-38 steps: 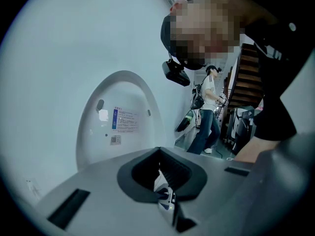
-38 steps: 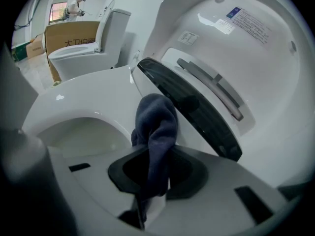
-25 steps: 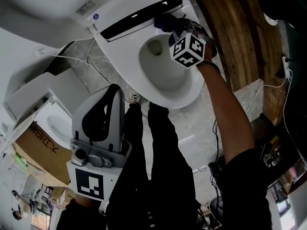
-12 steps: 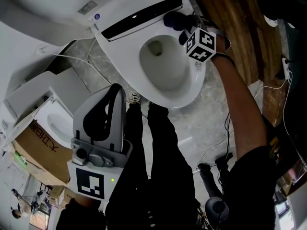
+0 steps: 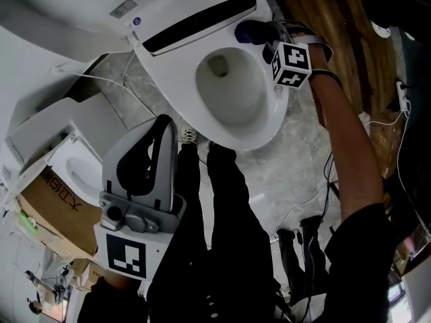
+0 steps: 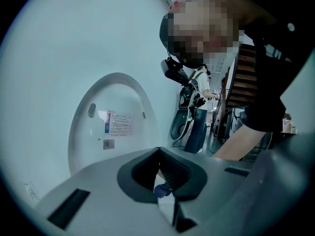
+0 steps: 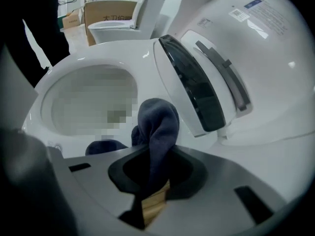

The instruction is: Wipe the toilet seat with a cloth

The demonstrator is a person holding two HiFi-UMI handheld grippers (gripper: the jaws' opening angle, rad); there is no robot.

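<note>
White toilet (image 5: 236, 99) across the top of the head view, lid (image 5: 60, 9) raised behind it. Off the toilet's left side, a second toilet (image 5: 77, 170) and a printed box (image 5: 54, 204). Seen again in the right gripper view, small and far beyond the toilet's front. Missing from the left gripper view, filled instead by the hollow of the lid, with a label (image 6: 119, 124) stuck inside it, legible nowhere else.

Seat (image 5: 269, 120) down on the toilet. Black panel (image 5: 202, 20) across the toilet's back, a thin strip from the head view, broad and glossy in the right gripper view.

Left gripper (image 5: 161, 130) in front of the toilet, well clear of it, pointed toward it. Jaws drawn together in its own view, gripping nothing. Small blue patch low in the slit between them, not identifiable.

Right gripper (image 5: 266, 36) at the toilet's back right corner. From the head view, little more than its marker cube. Grip plain only in its own view: jaws clamped on the dark blue cloth (image 7: 156, 124), bunched up and out of them. Cloth resting on the seat's rear end, just in front of the panel.
</note>
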